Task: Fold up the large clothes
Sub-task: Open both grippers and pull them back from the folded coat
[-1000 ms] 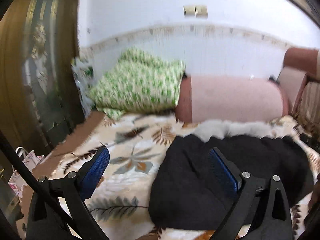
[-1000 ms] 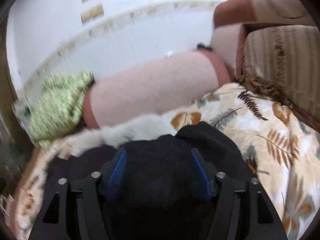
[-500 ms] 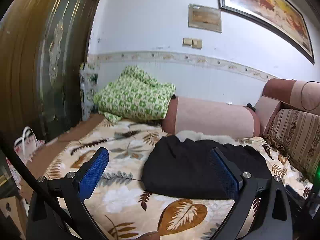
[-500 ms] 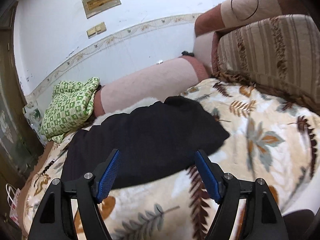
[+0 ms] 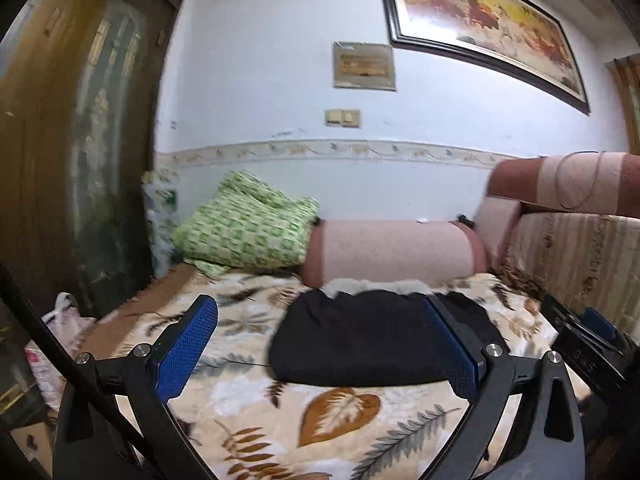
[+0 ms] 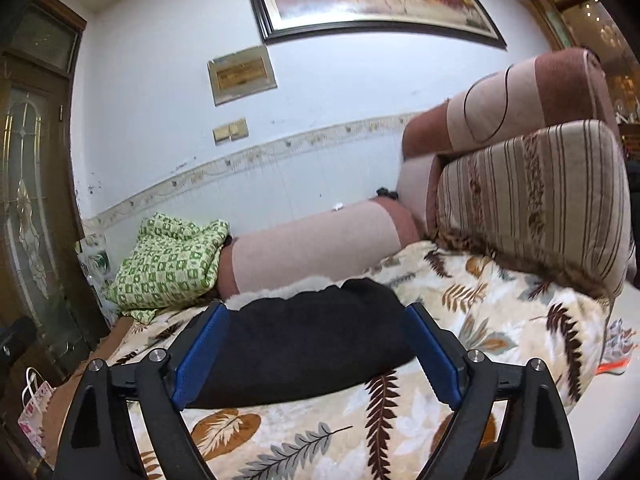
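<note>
A black garment with a pale fur trim lies folded in a compact bundle (image 5: 360, 340) on the leaf-patterned blanket (image 5: 340, 404), in front of a pink bolster. It also shows in the right wrist view (image 6: 300, 344). My left gripper (image 5: 320, 344) is open and empty, held back from the garment and above the blanket. My right gripper (image 6: 316, 350) is open and empty, also back from the garment. The right gripper's tip shows at the right edge of the left wrist view (image 5: 588, 332).
A pink bolster (image 5: 396, 252) and a green checked pillow (image 5: 248, 228) lie along the wall. Striped sofa cushions (image 6: 532, 200) stand at the right. A wooden door (image 5: 80, 160) and a gift bag (image 6: 34, 408) are at the left.
Both grippers have pulled back and up from the black garment, which stays folded on the blanket. The view now takes in more of the wall and the framed picture.
</note>
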`<state>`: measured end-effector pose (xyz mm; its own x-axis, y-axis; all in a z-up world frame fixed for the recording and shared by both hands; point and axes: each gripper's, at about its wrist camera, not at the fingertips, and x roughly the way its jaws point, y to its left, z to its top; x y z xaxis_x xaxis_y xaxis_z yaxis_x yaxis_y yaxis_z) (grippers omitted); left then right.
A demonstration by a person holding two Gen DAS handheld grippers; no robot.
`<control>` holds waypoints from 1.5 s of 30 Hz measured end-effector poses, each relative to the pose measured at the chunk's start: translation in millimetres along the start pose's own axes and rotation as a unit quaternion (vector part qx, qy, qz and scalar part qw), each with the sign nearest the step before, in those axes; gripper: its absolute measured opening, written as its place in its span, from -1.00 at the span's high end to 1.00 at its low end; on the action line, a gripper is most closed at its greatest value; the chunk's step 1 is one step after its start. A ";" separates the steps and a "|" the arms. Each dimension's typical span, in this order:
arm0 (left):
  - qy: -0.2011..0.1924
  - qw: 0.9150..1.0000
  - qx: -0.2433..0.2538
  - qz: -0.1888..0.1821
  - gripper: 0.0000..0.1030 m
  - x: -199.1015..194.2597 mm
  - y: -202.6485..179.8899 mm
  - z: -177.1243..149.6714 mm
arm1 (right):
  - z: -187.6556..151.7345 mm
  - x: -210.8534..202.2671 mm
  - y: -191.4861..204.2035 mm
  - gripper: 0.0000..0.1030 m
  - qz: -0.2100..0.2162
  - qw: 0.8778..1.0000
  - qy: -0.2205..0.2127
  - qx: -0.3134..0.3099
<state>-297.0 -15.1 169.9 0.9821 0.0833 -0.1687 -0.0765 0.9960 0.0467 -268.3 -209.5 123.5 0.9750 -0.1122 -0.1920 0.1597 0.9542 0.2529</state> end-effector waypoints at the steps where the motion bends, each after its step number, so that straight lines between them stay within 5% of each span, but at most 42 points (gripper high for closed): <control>1: -0.008 1.000 0.005 0.019 -0.94 -5.4 0.9 2.7 | 0.9 -3.7 0.5 -0.79 0.002 1.000 -0.001 -0.002; 3: -0.020 0.998 0.013 0.057 -0.94 -16.7 1.2 8.0 | 4.8 -15.0 0.5 -0.80 0.012 1.000 -0.005 -0.001; 6: -0.029 0.998 -0.001 0.061 -0.95 -31.1 7.5 16.4 | 11.1 -29.0 -1.6 -0.82 0.020 1.000 -0.019 -0.002; 11: 0.000 0.999 -0.037 -0.012 -0.97 -21.1 17.6 21.5 | 11.8 -33.1 -6.2 -0.93 -0.011 0.999 -0.050 -0.013; 17: 0.118 0.985 -0.008 -0.129 -0.97 37.6 -4.1 -12.5 | -17.8 20.1 -12.5 -0.93 -0.017 0.999 0.033 -0.002; 31: 0.222 0.973 0.030 -0.050 -0.97 126.4 -29.6 -74.9 | -72.1 102.9 -35.3 -0.93 -0.073 0.986 0.151 -0.015; 38: 0.241 0.970 0.024 -0.008 -0.97 143.7 -23.2 -89.4 | -89.8 117.1 -24.3 -0.93 -0.086 0.979 0.174 -0.063; 45: 0.275 0.961 0.025 -0.006 -0.97 158.7 -21.8 -103.6 | -104.0 124.3 -5.2 -0.93 -0.083 0.971 0.188 -0.119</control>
<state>-157.2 -20.2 40.1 0.7420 0.0910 -0.6642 -0.0447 0.9953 0.0864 -164.0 -199.6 -0.3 0.8063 -0.2036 -0.5553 0.2262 0.9737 -0.0286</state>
